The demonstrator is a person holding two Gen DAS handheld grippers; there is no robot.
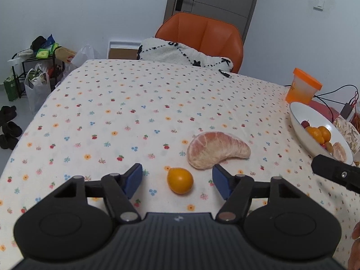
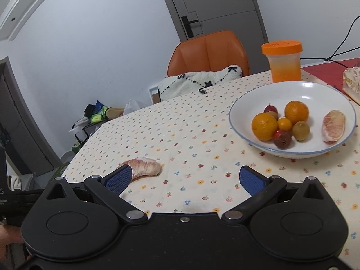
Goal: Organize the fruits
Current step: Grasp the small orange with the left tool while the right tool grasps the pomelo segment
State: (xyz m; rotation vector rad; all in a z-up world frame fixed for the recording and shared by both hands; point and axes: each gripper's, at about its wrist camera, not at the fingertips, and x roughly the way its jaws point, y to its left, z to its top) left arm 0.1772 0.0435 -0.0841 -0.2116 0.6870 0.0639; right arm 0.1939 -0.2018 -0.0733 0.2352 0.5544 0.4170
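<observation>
Fruits, white bowl, tablecloth

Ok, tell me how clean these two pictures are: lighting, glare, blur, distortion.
Left wrist view: soft even light, faint shadows under the small orange fruit and the pomelo wedge, sharp, with dark fisheye corners. Right wrist view: also sharp, a bright glare patch inside the white bowl, and the door frame bent by the lens.

I count two pomelo pieces — one bowl, two oranges, two kumquats, one jar.
</observation>
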